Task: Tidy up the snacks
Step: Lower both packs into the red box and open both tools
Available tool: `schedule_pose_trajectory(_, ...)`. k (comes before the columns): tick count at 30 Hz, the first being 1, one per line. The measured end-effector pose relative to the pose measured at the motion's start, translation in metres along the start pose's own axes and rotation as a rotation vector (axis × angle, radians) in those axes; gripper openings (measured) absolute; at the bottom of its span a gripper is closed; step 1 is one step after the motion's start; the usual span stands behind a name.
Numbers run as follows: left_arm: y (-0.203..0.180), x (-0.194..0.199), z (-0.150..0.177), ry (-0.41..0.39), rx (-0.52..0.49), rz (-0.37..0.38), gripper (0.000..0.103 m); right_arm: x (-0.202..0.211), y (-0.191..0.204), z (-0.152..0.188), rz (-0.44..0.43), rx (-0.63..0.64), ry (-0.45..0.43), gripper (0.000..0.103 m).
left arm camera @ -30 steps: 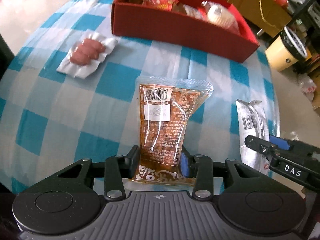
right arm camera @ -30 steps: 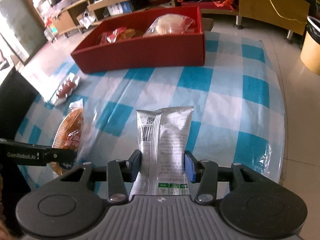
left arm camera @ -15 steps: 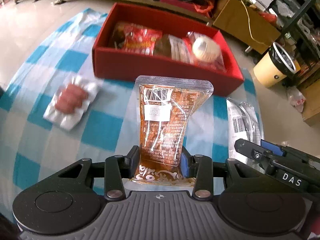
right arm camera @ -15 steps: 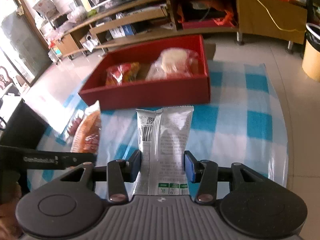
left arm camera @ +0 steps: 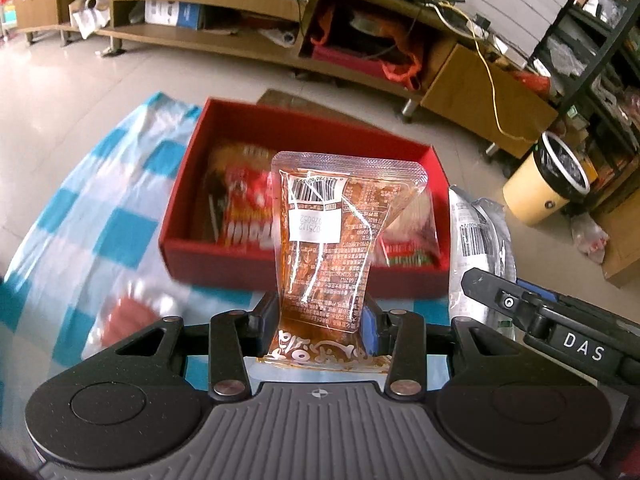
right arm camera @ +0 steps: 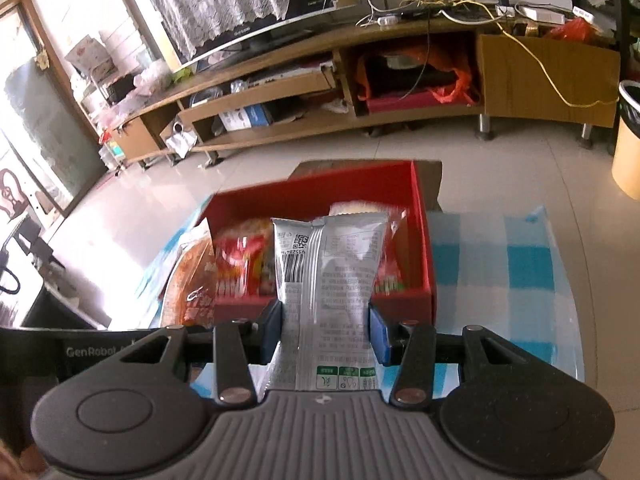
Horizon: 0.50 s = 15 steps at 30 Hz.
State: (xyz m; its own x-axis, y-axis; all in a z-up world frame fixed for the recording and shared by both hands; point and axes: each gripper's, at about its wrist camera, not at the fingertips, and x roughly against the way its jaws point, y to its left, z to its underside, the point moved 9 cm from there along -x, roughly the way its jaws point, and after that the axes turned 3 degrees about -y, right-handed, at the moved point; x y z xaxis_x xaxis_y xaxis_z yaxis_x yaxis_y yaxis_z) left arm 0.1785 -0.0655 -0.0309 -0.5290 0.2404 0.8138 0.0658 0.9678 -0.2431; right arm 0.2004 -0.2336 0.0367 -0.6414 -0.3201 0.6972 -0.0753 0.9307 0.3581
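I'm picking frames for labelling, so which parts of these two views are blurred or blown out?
Left wrist view: the orange pouch in the gripper is sharp, while the red box contents and the sausage pack are smeared. Right wrist view: the silver packet reads clearly; the floor at left is washed out by glare.

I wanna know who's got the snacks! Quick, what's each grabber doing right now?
Left gripper: shut on the orange snack pouch.
Right gripper: shut on the silver snack packet.
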Motion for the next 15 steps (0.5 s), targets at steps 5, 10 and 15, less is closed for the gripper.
schedule_pose_trajectory(5, 0.000, -0.010, -0.025, -0.028, -0.007, -0.021, 0.050, -0.016, 0.002, -0.020, 0.003, 0.004, -0.012, 0.044)
schedule_pose_trajectory(10, 0.003, -0.024, -0.042, -0.037, -0.009, -0.043, 0.050, -0.036, 0.004, -0.037, 0.018, 0.013, -0.017, 0.044)
schedule_pose_trajectory(15, 0.008, -0.039, -0.055, -0.042, -0.024, -0.083, 0.050, -0.059, 0.007, -0.045, 0.033, 0.034, -0.002, 0.044)
